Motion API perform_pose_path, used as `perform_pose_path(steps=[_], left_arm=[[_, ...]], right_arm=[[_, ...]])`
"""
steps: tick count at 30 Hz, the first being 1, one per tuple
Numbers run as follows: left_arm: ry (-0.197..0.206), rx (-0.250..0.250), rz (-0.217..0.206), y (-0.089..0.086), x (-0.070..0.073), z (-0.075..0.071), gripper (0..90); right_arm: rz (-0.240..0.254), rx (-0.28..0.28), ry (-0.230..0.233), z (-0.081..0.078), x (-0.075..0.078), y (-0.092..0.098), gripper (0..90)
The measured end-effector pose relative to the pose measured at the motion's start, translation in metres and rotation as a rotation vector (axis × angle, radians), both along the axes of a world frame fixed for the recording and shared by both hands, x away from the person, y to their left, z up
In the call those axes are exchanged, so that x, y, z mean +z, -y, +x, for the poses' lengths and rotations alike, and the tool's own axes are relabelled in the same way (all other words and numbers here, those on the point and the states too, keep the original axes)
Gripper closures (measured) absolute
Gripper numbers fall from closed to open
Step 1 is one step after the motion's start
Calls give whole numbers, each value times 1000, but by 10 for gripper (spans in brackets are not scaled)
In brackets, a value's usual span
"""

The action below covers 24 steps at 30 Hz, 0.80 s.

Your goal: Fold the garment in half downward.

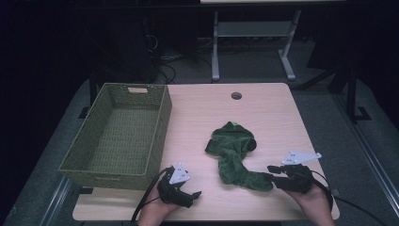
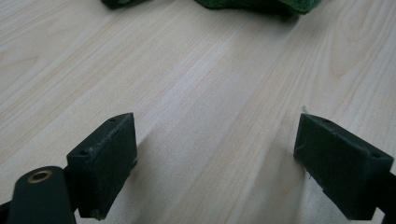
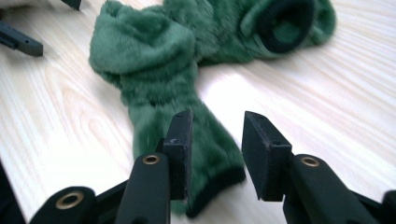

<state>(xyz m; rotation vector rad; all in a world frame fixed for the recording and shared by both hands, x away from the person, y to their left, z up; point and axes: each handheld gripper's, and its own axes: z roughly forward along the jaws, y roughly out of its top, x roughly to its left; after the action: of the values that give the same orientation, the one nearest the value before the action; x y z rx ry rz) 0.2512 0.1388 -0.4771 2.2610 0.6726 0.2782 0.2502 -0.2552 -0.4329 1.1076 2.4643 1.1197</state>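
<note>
A green fuzzy garment lies crumpled on the wooden table, one sleeve stretching toward the front right. My right gripper sits at that sleeve's cuffed end. In the right gripper view its jaws stand apart over the garment's cuff, and the pads do not press on it. My left gripper rests near the front edge, left of the garment. Its jaws are wide open over bare wood, with the garment's edge farther ahead.
A green woven basket with nothing in it stands on the table's left side, close to my left hand. A round cable hole sits at the back middle. Another table's legs stand on the floor behind.
</note>
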Motion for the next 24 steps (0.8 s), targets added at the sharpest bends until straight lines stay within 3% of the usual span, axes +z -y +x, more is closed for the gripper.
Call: perform_pose_path(steps=[6,13,24], left_arm=[[0,0,1,0,0,0,126],[2,-1,4,0,0,0,126],[2,-1,4,0,0,0,126]], right_arm=[[-17,14,-14,-12,-6,18,615],[14,34,-63,-27,-19,28,623],[32,75,-137,-25,-30,21,663]])
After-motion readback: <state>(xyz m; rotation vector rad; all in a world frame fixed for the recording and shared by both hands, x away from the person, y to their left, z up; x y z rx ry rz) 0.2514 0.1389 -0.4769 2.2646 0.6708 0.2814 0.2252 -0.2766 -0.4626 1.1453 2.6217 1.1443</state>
